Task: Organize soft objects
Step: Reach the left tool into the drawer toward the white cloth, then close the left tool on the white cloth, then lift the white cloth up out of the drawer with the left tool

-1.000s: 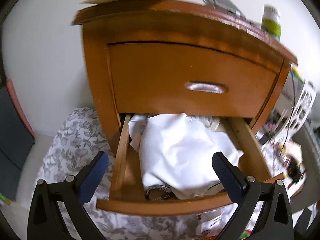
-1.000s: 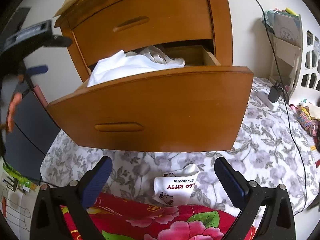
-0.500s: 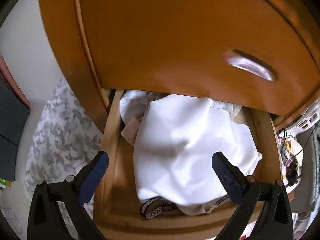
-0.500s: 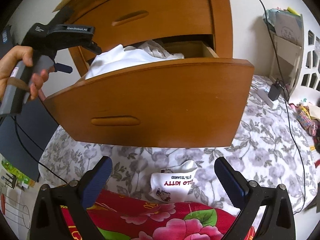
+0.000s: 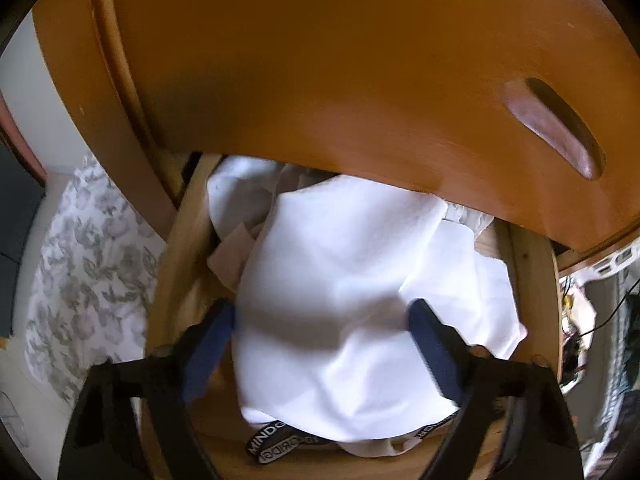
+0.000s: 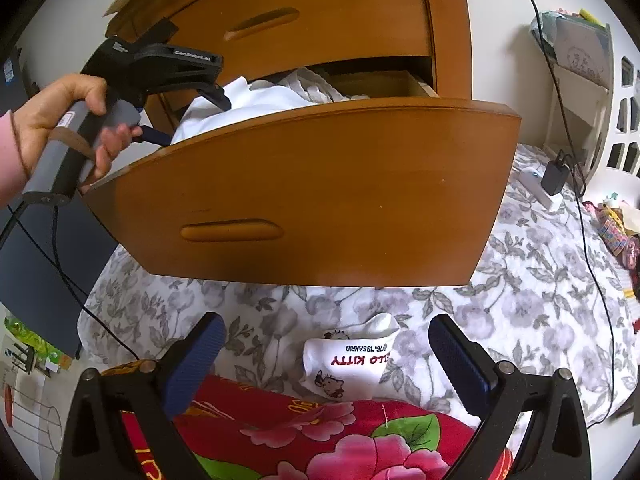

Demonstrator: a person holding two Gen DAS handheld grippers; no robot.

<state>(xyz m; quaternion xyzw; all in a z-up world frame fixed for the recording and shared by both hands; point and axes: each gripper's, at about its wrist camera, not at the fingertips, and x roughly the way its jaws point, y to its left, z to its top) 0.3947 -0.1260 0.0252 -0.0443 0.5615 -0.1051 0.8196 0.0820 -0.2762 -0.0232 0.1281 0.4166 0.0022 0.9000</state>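
Right wrist view takes in the wooden nightstand (image 6: pixel 328 20), its lower drawer (image 6: pixel 320 192) pulled well out over a bed covered by a grey floral bedspread (image 6: pixel 540 280). At the near edge of the bedspread lies a red flowered blanket (image 6: pixel 320 440), and touching the blanket's far edge sits a white folded sock (image 6: pixel 352 360) printed with red lettering and a small cartoon figure. The right gripper (image 6: pixel 326 354) hangs above the sock with its blue pads wide apart, touching nothing. A white power strip with a black charger (image 6: pixel 554 178) rests near the bedspread's right edge.

Inside the drawer a heap of white cloth (image 5: pixel 352 300) fills most of the space from the back toward the front rail, and a black waistband with white letters (image 5: pixel 276 442) pokes out from under the cloth at the drawer's front edge. A person's hand (image 6: pixel 60 120) holds the left gripper (image 5: pixel 322 322) pointed down into the drawer. Its jaws have just been closing and stand partly apart, the white cloth bulging between the blue fingers (image 5: pixel 434 344); whether the pads already press the cloth cannot be told through the blur.
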